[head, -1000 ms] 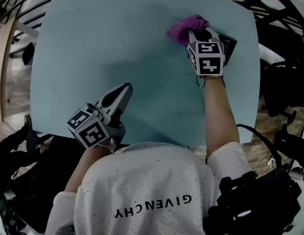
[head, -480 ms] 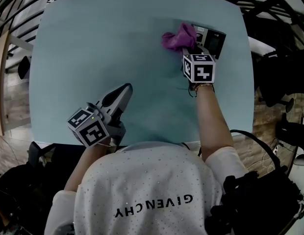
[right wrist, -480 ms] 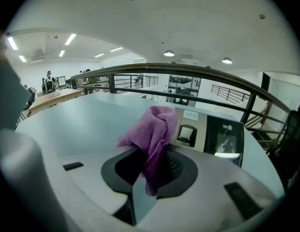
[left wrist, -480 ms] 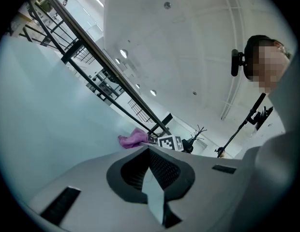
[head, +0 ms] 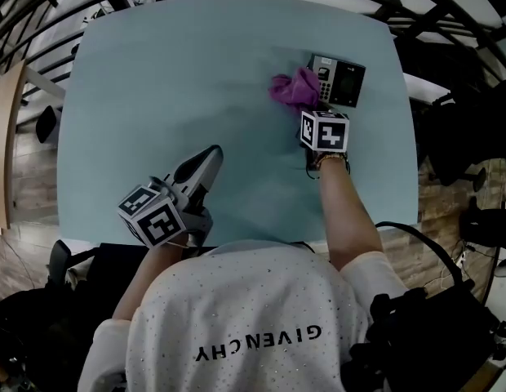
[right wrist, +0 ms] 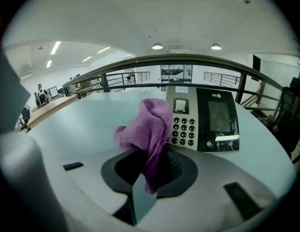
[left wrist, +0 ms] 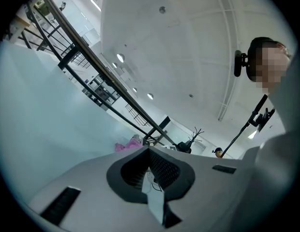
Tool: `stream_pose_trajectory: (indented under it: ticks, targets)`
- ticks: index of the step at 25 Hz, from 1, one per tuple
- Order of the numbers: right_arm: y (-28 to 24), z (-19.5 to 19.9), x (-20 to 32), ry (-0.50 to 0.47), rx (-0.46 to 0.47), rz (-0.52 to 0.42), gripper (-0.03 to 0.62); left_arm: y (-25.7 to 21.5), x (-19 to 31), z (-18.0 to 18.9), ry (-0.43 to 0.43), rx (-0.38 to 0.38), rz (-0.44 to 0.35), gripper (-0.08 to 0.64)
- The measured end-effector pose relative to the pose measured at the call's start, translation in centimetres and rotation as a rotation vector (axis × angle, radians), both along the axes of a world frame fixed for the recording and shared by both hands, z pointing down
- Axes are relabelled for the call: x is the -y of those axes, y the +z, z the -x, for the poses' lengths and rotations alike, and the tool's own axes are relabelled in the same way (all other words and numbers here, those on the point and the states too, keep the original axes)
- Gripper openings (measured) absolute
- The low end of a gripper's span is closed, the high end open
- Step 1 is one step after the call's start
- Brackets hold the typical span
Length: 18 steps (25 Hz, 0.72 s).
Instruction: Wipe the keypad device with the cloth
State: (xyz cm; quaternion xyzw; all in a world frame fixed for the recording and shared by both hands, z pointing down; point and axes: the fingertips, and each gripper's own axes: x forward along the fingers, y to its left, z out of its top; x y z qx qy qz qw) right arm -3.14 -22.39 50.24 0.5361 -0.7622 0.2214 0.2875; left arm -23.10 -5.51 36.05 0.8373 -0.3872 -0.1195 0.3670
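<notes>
The black keypad device (head: 338, 79) (right wrist: 204, 120) lies flat near the far right of the pale blue table (head: 196, 72). A purple cloth (head: 294, 87) (right wrist: 151, 129) is bunched at the device's left edge, over part of its keys. My right gripper (head: 312, 106) (right wrist: 149, 178) is shut on the cloth, which hangs out of the jaws just short of the device. My left gripper (head: 206, 160) (left wrist: 151, 174) rests low at the table's near left, jaws closed together with nothing between them. The cloth (left wrist: 127, 146) shows far off in the left gripper view.
Dark metal railings (head: 57, 23) and frames ring the table's far and side edges. Black bags and cables (head: 449, 317) sit at the right by the person. A person's head with a headset (left wrist: 266, 64) shows in the left gripper view.
My right gripper has drawn the cloth back toward me and leftward off the device, uncovering the keypad and screen. The left gripper has stayed put.
</notes>
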Motion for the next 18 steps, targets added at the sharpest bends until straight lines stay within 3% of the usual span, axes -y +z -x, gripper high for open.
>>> stream_pose_trajectory:
  ticks: [6, 9, 14, 18]
  targets:
    - [-5.7, 7.6, -2.8, -0.025, 0.144, 0.022, 0.063, -4.0, 1.5, 6.1, 0.000, -0.019, -0.039, 0.000]
    - [-11.1, 8.7, -3.5, -0.062, 0.250, -0.001, 0.063, -6.6, 3.3, 6.6, 0.005, -0.004, -0.065, 0.000]
    - [-21.9, 6.2, -6.0, -0.147, 0.465, -0.250, 0.060, -9.5, 3.3, 3.9, 0.032, 0.011, -0.149, 0.000]
    - [-28.6, 2.4, -8.8, -0.169, 0.456, -0.429, 0.058, -11.1, 2.5, 1.1, 0.043, 0.017, -0.180, 0.000]
